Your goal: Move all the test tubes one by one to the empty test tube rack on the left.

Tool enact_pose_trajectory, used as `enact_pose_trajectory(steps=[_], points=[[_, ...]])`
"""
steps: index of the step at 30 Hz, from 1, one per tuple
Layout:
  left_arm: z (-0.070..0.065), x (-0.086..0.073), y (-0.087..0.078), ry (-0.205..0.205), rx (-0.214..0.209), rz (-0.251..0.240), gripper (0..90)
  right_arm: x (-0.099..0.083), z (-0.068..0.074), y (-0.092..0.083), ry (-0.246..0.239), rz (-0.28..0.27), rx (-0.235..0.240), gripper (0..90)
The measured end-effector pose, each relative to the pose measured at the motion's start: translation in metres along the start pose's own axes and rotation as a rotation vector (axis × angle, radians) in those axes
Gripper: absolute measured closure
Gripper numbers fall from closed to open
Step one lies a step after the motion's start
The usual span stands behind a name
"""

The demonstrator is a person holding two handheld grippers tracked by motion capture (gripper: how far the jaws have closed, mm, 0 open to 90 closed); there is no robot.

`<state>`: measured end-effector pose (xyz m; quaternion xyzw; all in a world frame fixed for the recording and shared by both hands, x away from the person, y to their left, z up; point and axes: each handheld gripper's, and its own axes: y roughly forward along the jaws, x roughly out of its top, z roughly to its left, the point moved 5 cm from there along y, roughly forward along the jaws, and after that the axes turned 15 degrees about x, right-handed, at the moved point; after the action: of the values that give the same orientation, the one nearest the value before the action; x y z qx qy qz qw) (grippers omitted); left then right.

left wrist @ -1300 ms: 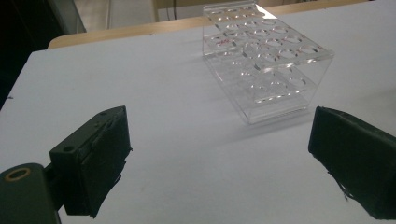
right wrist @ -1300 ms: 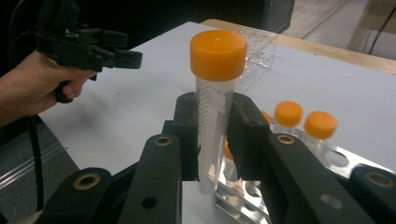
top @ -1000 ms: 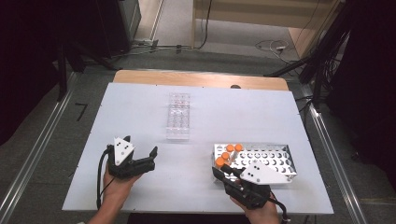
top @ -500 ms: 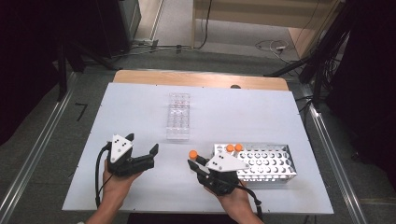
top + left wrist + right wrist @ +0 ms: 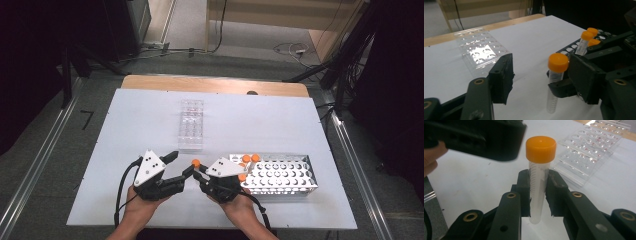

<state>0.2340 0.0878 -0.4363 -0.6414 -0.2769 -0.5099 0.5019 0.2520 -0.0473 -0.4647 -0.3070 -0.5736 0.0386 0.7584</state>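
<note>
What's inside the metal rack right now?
The metal rack holds several orange-capped tubes at its left end; the other holes look empty. The right claw, shut on another tube, and the hand cover the rack's near-left corner, so holes there cannot be checked.

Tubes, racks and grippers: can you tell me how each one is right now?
Held tube: upright, orange cap on, clamped between the right gripper's fingers.
Left gripper: open, holding nothing, its fingers either side of the held tube.
Metal rack: lying flat on the table, a few orange-capped tubes standing at its left end, most holes unfilled.
Clear rack: flat on the table, no tubes in it.
</note>
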Motion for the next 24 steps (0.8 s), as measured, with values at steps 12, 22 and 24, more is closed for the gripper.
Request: enact_pose_trajectory(steps=[12, 22, 24], points=[[-0.0085, -0.0040, 0.0060, 0.012, -0.052, 0.020, 66.3, 0.0010, 0.0062, 0.0053, -0.002, -0.001, 0.030, 72.2], [-0.0091, -0.0042, 0.0064, 0.002, -0.066, 0.023, 70.6, 0.0004, 0.0067, 0.0054, -0.005, -0.002, 0.034, 71.7], [-0.0084, -0.0033, 0.0059, 0.004, -0.062, 0.021, 70.9, 0.0006, 0.0066, 0.0046, -0.002, -0.006, 0.034, 67.4]])
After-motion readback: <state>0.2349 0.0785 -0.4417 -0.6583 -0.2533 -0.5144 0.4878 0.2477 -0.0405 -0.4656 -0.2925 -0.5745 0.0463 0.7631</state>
